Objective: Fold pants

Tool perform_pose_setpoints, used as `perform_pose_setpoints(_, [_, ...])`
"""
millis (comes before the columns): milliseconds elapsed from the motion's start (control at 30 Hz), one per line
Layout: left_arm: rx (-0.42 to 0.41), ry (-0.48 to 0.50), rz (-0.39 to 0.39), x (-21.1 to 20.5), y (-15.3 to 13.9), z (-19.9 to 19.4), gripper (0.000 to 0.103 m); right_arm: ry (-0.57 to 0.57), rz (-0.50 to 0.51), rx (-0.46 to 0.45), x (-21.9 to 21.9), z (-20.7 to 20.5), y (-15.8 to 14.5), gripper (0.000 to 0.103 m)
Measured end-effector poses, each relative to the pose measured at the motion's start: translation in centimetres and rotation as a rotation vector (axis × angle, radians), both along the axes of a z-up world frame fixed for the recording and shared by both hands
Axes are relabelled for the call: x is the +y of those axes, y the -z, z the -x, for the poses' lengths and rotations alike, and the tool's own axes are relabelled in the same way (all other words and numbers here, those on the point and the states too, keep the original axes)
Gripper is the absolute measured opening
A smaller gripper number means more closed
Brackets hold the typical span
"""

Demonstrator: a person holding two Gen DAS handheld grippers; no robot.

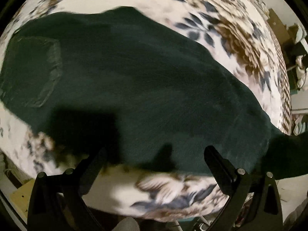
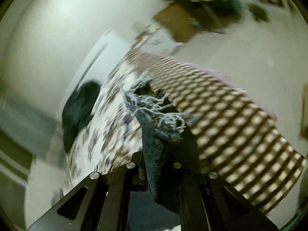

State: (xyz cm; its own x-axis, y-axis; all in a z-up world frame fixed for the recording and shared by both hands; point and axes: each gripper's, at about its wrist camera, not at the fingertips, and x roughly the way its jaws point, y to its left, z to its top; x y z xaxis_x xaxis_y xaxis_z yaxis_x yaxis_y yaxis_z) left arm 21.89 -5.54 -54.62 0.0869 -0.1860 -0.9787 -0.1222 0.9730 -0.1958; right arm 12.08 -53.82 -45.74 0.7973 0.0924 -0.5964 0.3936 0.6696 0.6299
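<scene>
Dark green pants (image 1: 146, 88) lie spread on the floral bedspread (image 1: 221, 27), left gripper (image 1: 154, 154) jaws apart.

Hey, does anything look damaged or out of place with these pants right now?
Yes. The hem pinched in the right claw is frayed, with loose pale threads hanging off its edge. The rest of the pants lie flat on the flowered bedspread, with the left claw open above them.

Matt dark cloth pants (image 1: 134, 88), frayed hem (image 2: 154, 105)
</scene>
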Motion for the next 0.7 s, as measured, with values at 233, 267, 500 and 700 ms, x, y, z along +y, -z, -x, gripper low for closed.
perform_pose_setpoints(233, [-0.037, -0.051, -0.028, 6.0, -1.1, 2.4, 0.103, -0.309, 0.177, 0.092, 18.4, -5.0, 2.7, 0.008])
perform_pose_setpoints(267, [-0.041, -0.062, -0.033, 7.1, -1.1, 2.5, 0.103, -0.359, 0.210, 0.114, 21.3, -5.8, 4.0, 0.008])
perform_pose_setpoints(500, [-0.042, -0.117, -0.059, 13.5, 0.8, 2.9, 0.103, -0.620, 0.452, 0.221, 35.7, -8.7, 11.9, 0.008])
perform_pose_setpoints(700, [-0.047, -0.157, -0.086, 16.2, 1.9, 2.4, 0.103, -0.680, 0.558, 0.334, 39.5, -10.0, 16.2, 0.008])
